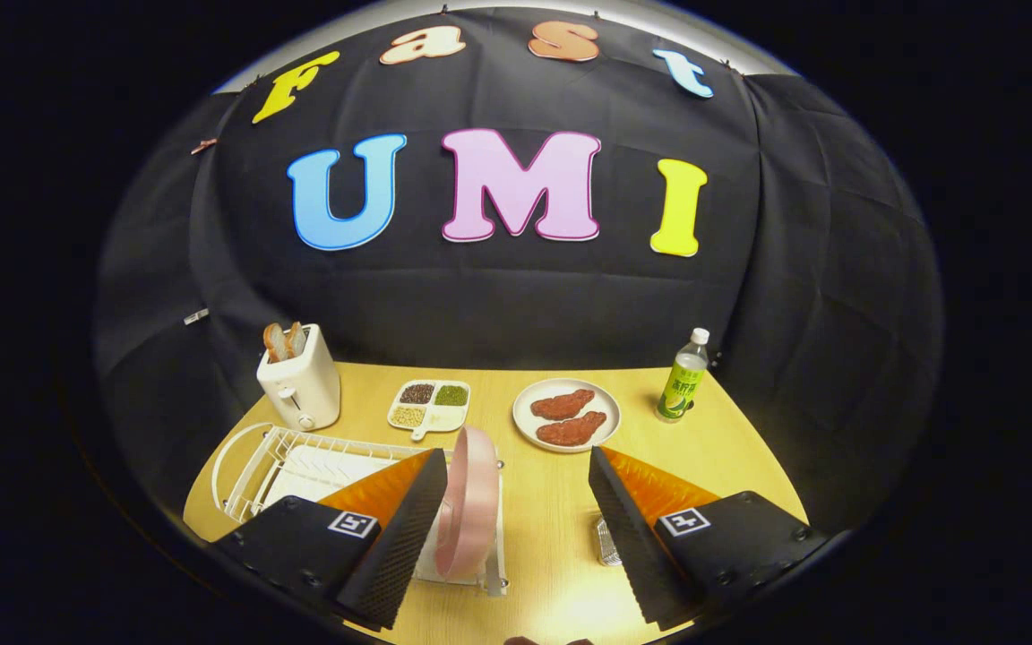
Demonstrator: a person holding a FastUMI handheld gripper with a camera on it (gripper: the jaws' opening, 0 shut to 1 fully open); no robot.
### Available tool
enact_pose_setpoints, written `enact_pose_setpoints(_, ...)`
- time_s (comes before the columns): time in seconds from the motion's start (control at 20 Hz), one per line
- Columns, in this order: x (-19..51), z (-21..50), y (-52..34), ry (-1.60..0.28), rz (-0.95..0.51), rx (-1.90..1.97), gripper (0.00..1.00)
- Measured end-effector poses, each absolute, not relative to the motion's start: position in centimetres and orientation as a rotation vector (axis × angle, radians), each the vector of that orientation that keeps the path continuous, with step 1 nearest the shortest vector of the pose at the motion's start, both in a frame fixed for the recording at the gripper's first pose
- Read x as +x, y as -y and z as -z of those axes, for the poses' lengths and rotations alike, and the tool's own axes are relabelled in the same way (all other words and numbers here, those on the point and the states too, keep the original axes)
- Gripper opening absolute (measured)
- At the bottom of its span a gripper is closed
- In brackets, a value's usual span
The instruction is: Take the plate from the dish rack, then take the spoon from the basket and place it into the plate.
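A: Where is the plate (469,503) right now?

B: Low in the frame, a little left of centre; the pink plate stands on edge in the white dish rack (288,461), so the first step is not done; nothing has been lifted out.

A: And the spoon?

B: I can't make it out; a small ribbed metal thing (606,543) at the lower right, half hidden by the right finger, may be the basket, but the view is too poor there to be sure; so taking the spoon and laying it in the plate are both left.

A: What is the gripper (516,528) doing?

B: Its fingers are spread wide and hold nothing; the plate sits between them, just beside the left finger (399,537), perhaps touching it, and well apart from the right one.

A: Anything around it?

B: Toward the middle of the frame, a divided tray of grains (428,406) and a white dish of meat (567,415); a toaster (299,381) at the left; a bottle (683,379) at the right; all on the wooden table (552,502).
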State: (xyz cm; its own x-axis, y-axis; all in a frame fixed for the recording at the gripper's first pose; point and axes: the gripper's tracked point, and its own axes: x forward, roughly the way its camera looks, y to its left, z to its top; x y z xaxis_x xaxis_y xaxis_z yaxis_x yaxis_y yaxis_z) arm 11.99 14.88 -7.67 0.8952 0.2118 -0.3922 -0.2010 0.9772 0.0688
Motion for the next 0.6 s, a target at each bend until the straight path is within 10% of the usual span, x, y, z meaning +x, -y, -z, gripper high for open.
enact_pose_setpoints(0.25, 13.2, 10.1, -17.0, -0.476, -0.215, 0.011, 0.97)
enact_pose_setpoints(0.6, 14.5, 14.4, -18.3, -0.609, -0.177, 0.014, 0.57)
